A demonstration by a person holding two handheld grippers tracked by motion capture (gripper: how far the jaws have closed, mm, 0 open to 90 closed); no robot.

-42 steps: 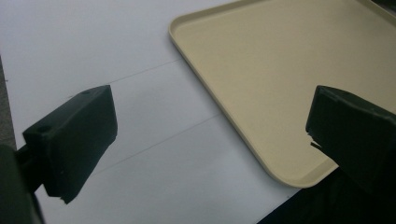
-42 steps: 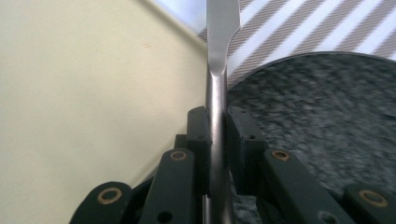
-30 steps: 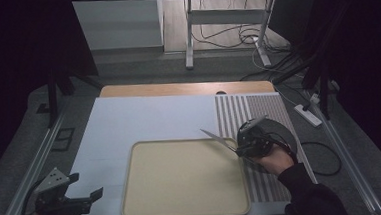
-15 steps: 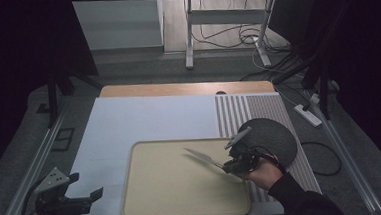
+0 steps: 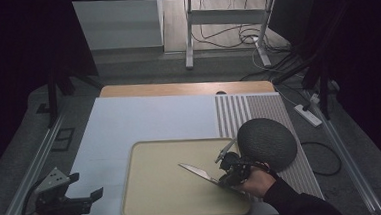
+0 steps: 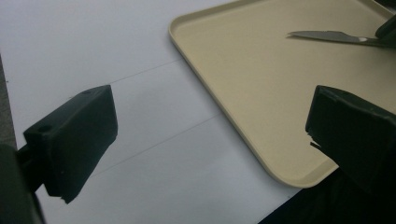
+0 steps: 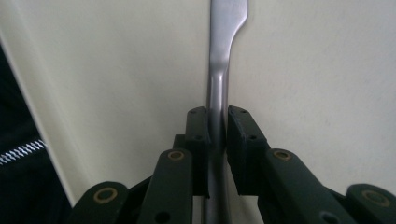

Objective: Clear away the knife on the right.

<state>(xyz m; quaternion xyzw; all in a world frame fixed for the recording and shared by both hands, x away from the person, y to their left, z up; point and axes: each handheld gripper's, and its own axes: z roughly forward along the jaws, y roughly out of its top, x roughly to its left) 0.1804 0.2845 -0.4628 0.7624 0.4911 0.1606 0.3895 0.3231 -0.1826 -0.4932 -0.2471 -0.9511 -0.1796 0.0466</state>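
At seven o'clock the left gripper (image 5: 97,193) idles, jaws spread, over the white mat (image 5: 129,121). The right gripper (image 5: 222,177), pinching a knife (image 5: 198,172), has carried it off the dark plate (image 5: 267,143) at three o'clock and over the tray (image 5: 154,200), which holds nothing else; set-down looks next.

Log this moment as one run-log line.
right gripper: shut on knife | knife: over tray | left gripper: open, idle beside tray
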